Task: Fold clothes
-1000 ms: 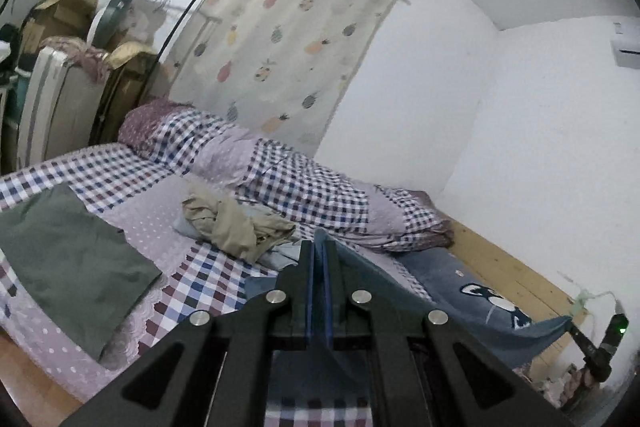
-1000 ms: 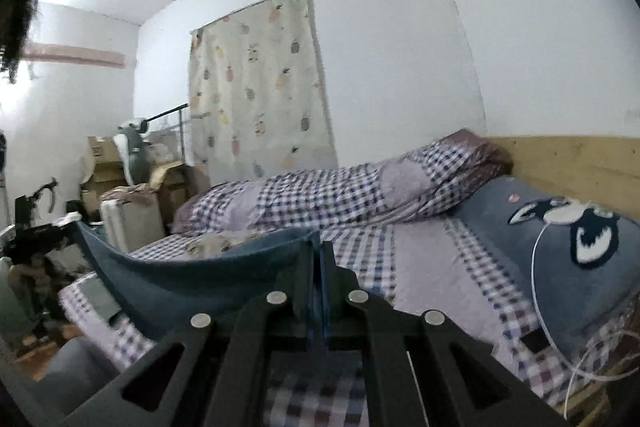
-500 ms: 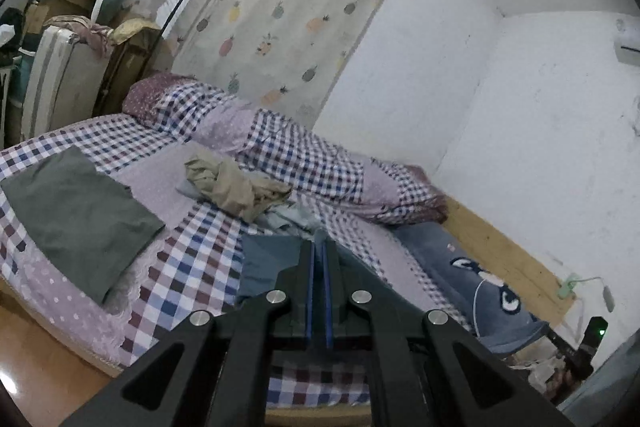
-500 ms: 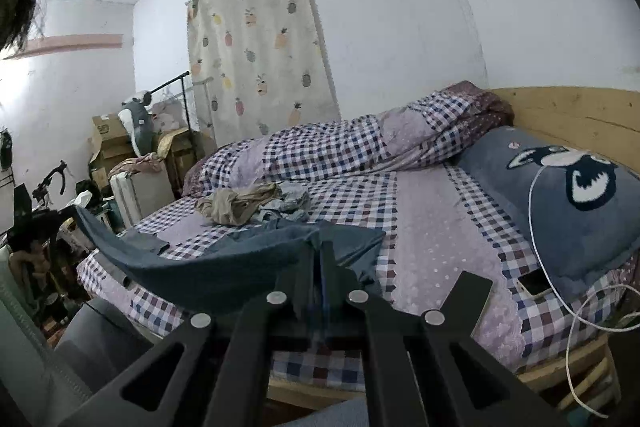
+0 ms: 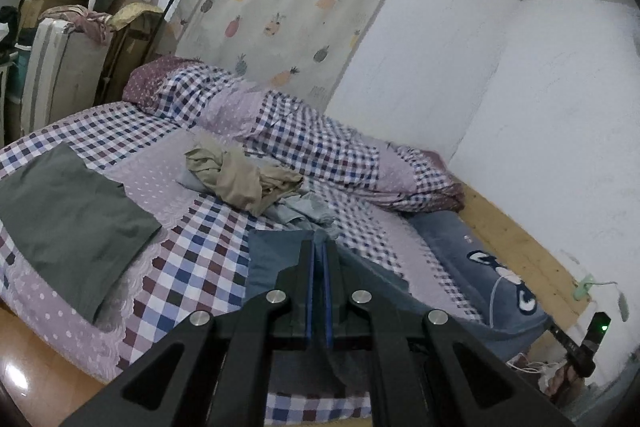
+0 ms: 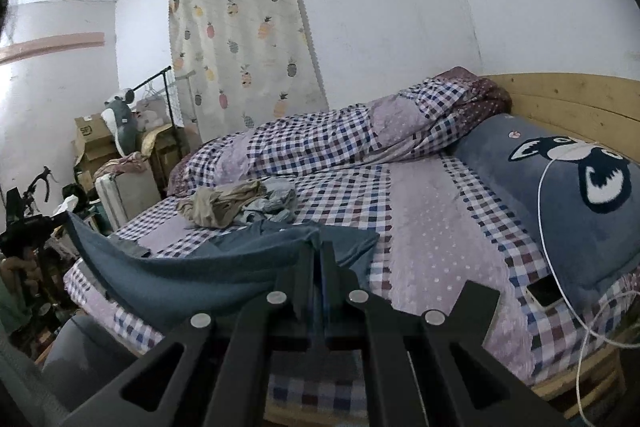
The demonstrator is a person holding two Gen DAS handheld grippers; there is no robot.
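A blue-grey garment [image 5: 272,259] is stretched between both grippers over the near part of the bed. My left gripper [image 5: 319,247] is shut on one corner of it. My right gripper [image 6: 319,251] is shut on the other corner, and the blue-grey garment [image 6: 208,275] sags leftward from there to the left gripper [image 6: 60,221]. A folded dark green garment [image 5: 68,223] lies flat at the bed's left end. A crumpled beige garment [image 5: 240,179] and a pale blue one [image 5: 304,211] sit heaped mid-bed.
A checked quilt [image 5: 304,139] is rolled along the wall side of the bed [image 5: 200,259]. A blue pillow [image 6: 572,195] with a white cable and a phone [image 6: 544,291] lies by the wooden headboard [image 6: 568,99]. Boxes and a clothes rack [image 5: 80,7] stand past the foot.
Both grippers have drawn back from the bed and dropped lower, carrying the blue-grey garment. Part of it now rests on the bedspread. Both stayed shut.
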